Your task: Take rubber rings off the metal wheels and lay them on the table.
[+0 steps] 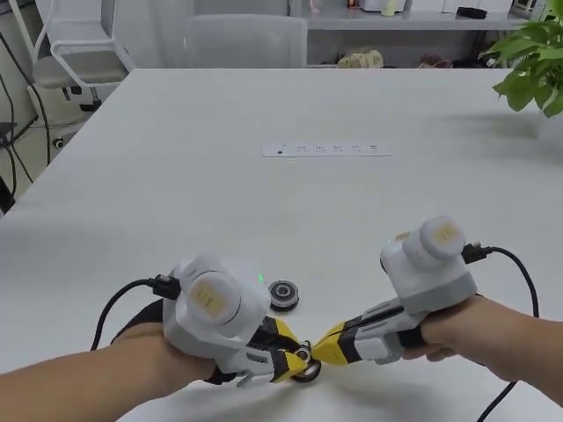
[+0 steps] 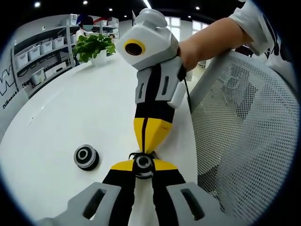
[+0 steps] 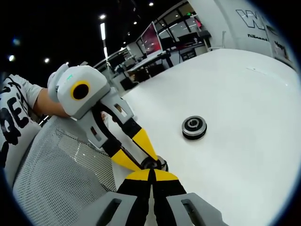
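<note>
Left gripper [image 1: 297, 360]: jaws clamped on the held wheel [image 2: 142, 163] — low over the table [image 1: 176, 158].
Right gripper [image 1: 318, 349]: jaws pressed together, tips at the held wheel's rim; a pinch on its rubber ring cannot be told.
Loose wheel [image 1: 283, 294]: flat on the table — near the held wheel, apart from it.

Bright even ceiling light, soft shadows (fisheye warp in gripper views).

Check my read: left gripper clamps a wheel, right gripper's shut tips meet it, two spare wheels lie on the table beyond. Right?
One thing off: one spare wheel lies on the table beyond, not two; the head view shows it. The rest holds: the left gripper clamps the held wheel and the right gripper meets it with shut tips.
</note>
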The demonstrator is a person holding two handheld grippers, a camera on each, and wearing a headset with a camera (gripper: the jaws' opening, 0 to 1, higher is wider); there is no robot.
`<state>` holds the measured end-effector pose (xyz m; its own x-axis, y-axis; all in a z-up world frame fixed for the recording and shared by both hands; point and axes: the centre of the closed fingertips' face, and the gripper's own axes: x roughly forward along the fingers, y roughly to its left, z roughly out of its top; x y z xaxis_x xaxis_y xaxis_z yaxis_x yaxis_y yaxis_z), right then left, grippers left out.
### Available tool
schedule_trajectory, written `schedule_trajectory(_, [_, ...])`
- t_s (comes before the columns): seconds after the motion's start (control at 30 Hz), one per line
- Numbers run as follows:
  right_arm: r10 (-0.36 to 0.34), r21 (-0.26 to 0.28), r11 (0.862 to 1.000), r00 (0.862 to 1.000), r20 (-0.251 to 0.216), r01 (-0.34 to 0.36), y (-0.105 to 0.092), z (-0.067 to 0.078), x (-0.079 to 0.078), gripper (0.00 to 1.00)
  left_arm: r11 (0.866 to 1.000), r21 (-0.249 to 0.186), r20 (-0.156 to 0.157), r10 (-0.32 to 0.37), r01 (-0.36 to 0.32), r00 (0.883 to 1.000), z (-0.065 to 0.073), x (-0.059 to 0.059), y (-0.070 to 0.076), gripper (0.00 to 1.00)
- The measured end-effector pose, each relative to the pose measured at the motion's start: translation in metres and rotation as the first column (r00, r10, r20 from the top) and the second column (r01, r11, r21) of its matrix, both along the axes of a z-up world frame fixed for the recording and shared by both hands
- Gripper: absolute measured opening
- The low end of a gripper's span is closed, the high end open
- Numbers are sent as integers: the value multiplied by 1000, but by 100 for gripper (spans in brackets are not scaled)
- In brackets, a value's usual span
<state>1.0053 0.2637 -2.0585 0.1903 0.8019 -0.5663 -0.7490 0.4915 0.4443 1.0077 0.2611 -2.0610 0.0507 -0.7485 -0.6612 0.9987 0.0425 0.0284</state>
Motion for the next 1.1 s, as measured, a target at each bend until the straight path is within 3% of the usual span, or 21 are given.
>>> schedule_trajectory(0.1, [1, 10, 1000, 1000, -3, -1, 2, 1, 0, 0, 1000, 0, 0, 0, 0, 1000, 0, 0, 0, 9])
schedule_trajectory(0.13, [4, 33, 999, 1000, -6, -4, 6, 4, -1, 0, 1000, 0, 0, 1, -1, 1000, 0, 0, 0, 9])
schedule_trajectory(0.17, [33, 101, 994, 998, -45, -29, 15, 13, -9, 0, 1000, 0, 1, 1, -1, 1000, 0, 0, 0, 9])
schedule_trajectory(0.2, [16, 77, 997, 1000, -20, -14, 14, 11, -5, 0, 1000, 0, 2, 1, -1, 1000, 0, 0, 0, 9])
schedule_trajectory(0.27, [53, 29, 998, 998, 18, -53, 13, 9, -7, 0, 1000, -1, 0, 2, -2, 1000, 0, 0, 0, 9])
schedule_trajectory(0.33, [33, 46, 998, 999, -5, -33, 13, 9, -6, 0, 1000, -3, 0, 2, -2, 1000, -1, 0, 0, 9])
schedule_trajectory(0.67, [11, 38, 999, 1000, 11, -12, 7, 8, -1, 0, 999, -33, 0, -4, 4, 1000, 0, 1, 0, 9])
schedule_trajectory(1.1, [-1, 40, 999, 1000, 16, 1, 4, 8, 3, 0, 999, -38, 1, -19, 19, 1000, 0, 1, 0, 9])
